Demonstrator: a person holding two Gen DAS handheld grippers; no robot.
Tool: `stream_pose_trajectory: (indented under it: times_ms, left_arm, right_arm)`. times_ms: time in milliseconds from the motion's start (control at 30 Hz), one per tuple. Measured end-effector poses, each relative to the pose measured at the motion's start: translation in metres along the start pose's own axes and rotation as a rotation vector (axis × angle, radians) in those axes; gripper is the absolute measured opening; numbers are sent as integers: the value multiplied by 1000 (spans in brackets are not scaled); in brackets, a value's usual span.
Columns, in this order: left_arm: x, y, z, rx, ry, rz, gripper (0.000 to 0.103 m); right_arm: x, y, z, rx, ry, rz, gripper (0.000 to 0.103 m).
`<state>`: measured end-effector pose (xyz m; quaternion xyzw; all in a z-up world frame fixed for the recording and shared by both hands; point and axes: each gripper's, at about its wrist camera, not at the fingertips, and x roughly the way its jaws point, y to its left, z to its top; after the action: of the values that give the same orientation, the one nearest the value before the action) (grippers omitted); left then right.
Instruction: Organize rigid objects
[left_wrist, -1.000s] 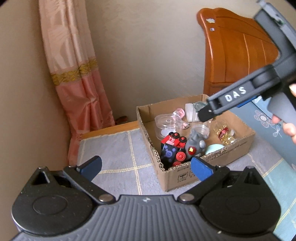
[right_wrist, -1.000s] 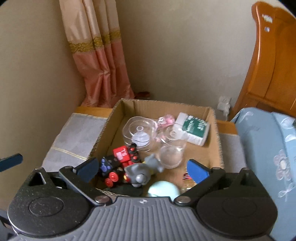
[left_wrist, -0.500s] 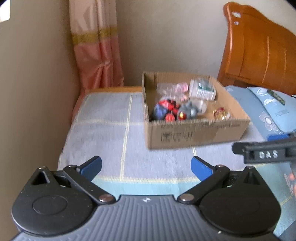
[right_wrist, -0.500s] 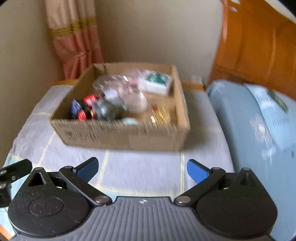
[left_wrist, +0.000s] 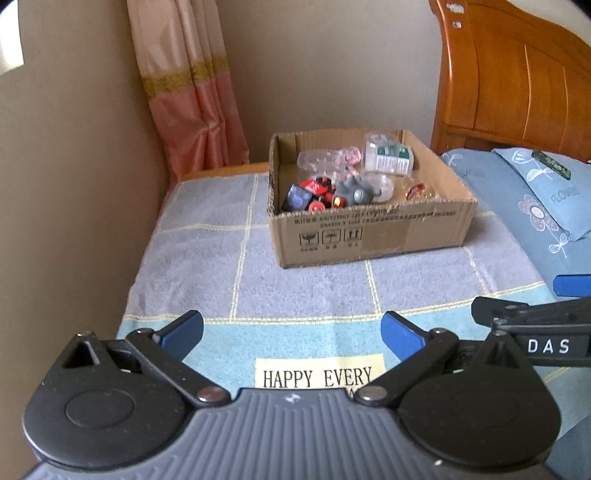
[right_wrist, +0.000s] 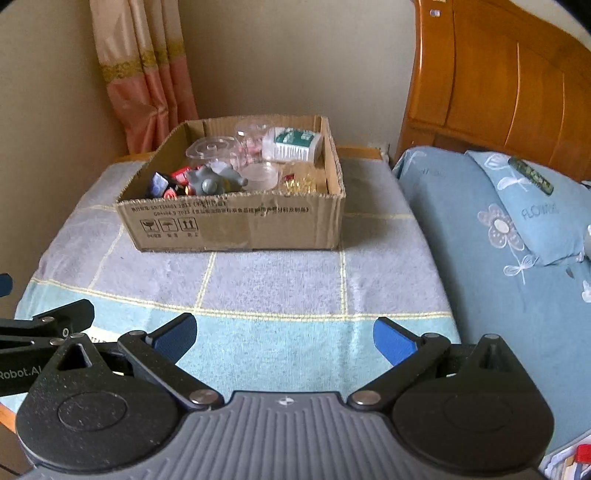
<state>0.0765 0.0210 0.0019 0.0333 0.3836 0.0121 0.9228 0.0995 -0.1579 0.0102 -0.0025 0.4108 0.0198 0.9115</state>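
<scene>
Presently the cardboard box (right_wrist: 236, 218) of toys sits on the towel (right_wrist: 273, 280), straight ahead of both grippers, long axis crosswise. Left gripper (left_wrist: 291, 334) and right gripper (right_wrist: 284, 332) are spread wide, empty, about equally distant.

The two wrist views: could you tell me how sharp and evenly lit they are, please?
Left wrist view: cardboard box in soft focus, its print barely legible, edges bowed by the fisheye. Right wrist view: similar softness, daylight from the left, the box casting its shadow rightward on the towel.
</scene>
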Motion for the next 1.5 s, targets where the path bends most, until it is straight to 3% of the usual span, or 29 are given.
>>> stream_pose_trajectory:
  times_ms: [333,1500]
  left_arm:
    - [-23,-1,8,-1,-79,32,102]
    - [-19,1,7,-5,-64,60,102]
  right_arm:
    - [-22,1,6,6,-61,13,103]
    - [-21,1,8,11,-70,17,103]
